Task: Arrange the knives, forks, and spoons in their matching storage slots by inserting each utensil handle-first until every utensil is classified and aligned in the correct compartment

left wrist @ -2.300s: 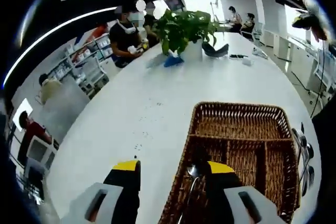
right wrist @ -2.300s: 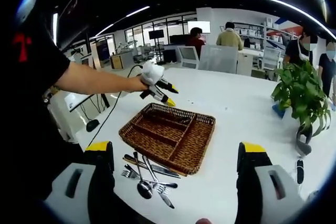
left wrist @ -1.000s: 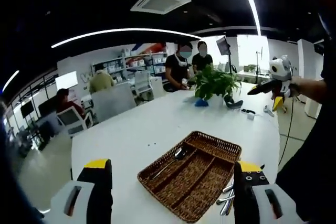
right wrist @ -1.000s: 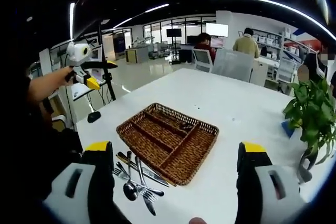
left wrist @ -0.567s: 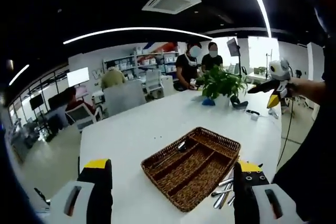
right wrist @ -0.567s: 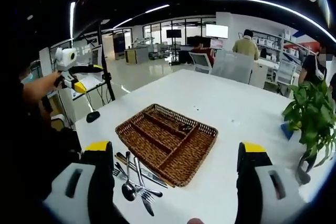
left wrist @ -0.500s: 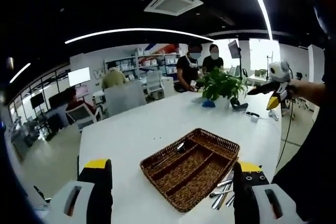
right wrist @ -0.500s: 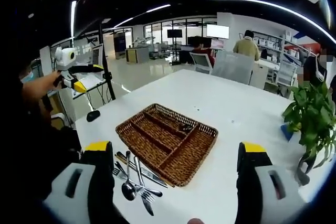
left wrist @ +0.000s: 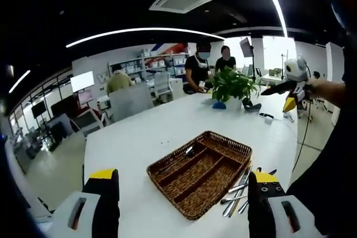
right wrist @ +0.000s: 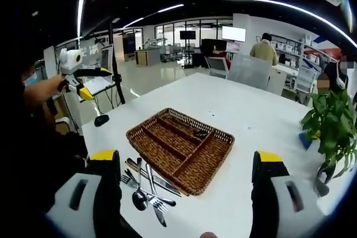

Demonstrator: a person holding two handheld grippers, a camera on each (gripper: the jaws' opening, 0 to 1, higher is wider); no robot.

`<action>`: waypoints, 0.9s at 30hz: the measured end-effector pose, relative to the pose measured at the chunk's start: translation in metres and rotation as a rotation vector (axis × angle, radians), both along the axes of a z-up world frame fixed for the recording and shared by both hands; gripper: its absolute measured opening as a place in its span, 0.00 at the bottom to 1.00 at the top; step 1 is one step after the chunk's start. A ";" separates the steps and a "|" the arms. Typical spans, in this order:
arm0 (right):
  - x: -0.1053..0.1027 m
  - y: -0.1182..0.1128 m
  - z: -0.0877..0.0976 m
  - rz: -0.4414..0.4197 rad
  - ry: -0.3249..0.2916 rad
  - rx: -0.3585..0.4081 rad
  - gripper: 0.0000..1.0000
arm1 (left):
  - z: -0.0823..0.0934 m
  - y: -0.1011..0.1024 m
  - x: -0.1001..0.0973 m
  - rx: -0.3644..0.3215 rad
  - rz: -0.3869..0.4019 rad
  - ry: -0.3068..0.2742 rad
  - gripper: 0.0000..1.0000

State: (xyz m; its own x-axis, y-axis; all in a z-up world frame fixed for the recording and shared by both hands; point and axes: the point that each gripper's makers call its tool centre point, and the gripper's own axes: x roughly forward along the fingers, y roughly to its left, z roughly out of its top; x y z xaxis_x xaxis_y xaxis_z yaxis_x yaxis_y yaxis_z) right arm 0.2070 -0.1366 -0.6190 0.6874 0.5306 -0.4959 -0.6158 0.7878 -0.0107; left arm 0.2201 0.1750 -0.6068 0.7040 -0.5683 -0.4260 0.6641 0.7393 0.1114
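Jaws of both grippers stand wide, empty; ahead between them, the wicker tray [right wrist: 179, 147] holds one spoon [right wrist: 197, 134].

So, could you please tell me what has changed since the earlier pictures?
The left gripper let a spoon go into the wicker tray and drew back, raised off to the side. The cutlery pile beside the tray and the open right gripper stayed put.

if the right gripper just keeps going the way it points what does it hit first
Most likely the wicker tray on the white table; it lies straight ahead between the open jaws, though depth is hard to judge.
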 end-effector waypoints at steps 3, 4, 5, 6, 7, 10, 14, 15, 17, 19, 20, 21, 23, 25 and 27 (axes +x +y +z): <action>-0.002 0.002 -0.005 0.008 0.002 -0.004 0.99 | -0.001 -0.001 -0.001 -0.003 0.000 -0.004 1.00; -0.005 0.006 -0.008 0.025 -0.001 0.001 0.99 | -0.002 -0.002 -0.001 -0.005 0.001 -0.002 1.00; -0.006 0.010 -0.010 0.040 -0.004 0.005 0.99 | -0.002 -0.002 -0.002 -0.005 0.000 -0.001 1.00; -0.008 0.014 -0.014 0.052 -0.003 0.007 0.99 | -0.003 -0.002 -0.003 -0.006 -0.001 0.002 1.00; -0.009 0.017 -0.016 0.059 -0.006 0.008 0.99 | -0.004 -0.003 -0.004 -0.005 -0.002 0.003 1.00; -0.011 0.027 -0.030 0.068 0.021 0.013 0.97 | -0.007 -0.002 -0.006 0.005 -0.002 0.001 1.00; -0.015 0.036 -0.040 0.079 0.040 0.016 0.96 | -0.010 -0.001 -0.011 0.004 -0.009 0.008 1.00; -0.015 0.038 -0.042 0.081 0.043 0.015 0.96 | -0.012 -0.001 -0.012 0.005 -0.014 0.012 1.00; -0.017 0.043 -0.047 0.093 0.050 0.009 0.94 | -0.014 -0.002 -0.016 0.014 -0.030 0.011 1.00; -0.018 0.047 -0.052 0.110 0.055 -0.003 0.93 | -0.018 0.000 -0.017 0.031 -0.035 0.020 1.00; -0.018 0.050 -0.054 0.120 0.058 -0.006 0.93 | -0.020 0.002 -0.018 0.041 -0.035 0.028 1.00; -0.018 0.052 -0.055 0.124 0.061 -0.005 0.93 | -0.022 0.004 -0.018 0.045 -0.035 0.032 1.00; -0.018 0.056 -0.058 0.133 0.070 -0.006 0.92 | -0.024 0.007 -0.019 0.054 -0.034 0.043 1.00; -0.018 0.058 -0.063 0.145 0.081 -0.016 0.92 | -0.026 0.011 -0.020 0.070 -0.033 0.047 1.00; -0.019 0.062 -0.067 0.155 0.089 -0.020 0.91 | -0.026 0.014 -0.021 0.066 -0.030 0.049 1.00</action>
